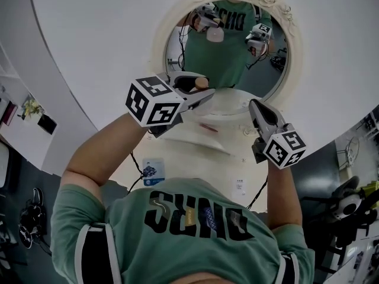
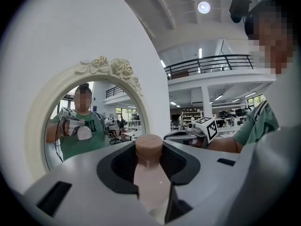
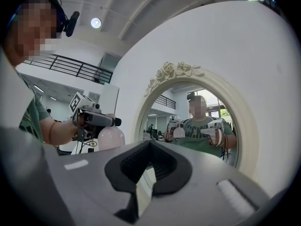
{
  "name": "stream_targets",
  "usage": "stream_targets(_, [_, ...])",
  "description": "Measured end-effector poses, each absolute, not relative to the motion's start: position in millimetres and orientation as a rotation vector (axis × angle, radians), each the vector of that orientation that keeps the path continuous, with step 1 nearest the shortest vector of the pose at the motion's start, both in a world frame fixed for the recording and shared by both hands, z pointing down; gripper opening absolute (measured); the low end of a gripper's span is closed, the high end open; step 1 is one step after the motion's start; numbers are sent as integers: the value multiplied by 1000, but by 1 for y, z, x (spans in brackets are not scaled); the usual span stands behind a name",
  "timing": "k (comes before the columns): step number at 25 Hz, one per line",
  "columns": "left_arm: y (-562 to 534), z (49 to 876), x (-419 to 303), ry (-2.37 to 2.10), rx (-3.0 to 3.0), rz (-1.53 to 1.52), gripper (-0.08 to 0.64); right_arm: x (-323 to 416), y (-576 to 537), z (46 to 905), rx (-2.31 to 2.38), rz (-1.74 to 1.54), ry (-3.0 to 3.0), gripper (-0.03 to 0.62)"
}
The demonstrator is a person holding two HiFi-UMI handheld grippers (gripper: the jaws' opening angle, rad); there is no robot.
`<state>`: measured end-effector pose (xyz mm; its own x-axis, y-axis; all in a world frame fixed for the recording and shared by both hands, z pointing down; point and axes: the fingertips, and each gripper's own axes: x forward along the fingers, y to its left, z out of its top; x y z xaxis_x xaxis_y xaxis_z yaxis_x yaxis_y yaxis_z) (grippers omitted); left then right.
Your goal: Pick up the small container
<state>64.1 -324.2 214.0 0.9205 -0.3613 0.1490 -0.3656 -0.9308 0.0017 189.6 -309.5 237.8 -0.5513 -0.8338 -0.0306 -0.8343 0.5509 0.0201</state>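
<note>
Closest in, a green T-shirt (image 1: 195, 229) leans over the white worktop (image 1: 195, 158), and both grippers are up in the air. The left gripper (image 1: 198, 95) is clamped on the small container (image 2: 149, 173), a pale pink bottle with a tan cap. The cap pokes out past the jaw tips, and the bottle hangs clear above the worktop near its far edge. Off to its right the right gripper (image 1: 254, 105) holds nothing, its jaws only a narrow slit apart. Behind both, at the far edge, stands an oval mirror (image 3: 244, 121) in a cream frame topped with roses.
</note>
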Motion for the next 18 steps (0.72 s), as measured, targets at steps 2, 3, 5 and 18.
stream_targets(2, [-321,206,65,-564,3057,227,130,187,-307,232,-1468,66,2752,9])
stream_targets(3, [-319,202,65,-555,3060,227,130,186,-306,229,-1461,71,2752,9])
stream_targets(5, [-317,195,66,-541,3067,224,130,184,-305,225,-1452,82,2751,9])
stream_targets(18, [-306,161,75,-502,3116,196,130,188,-301,200,-1442,132,2722,9])
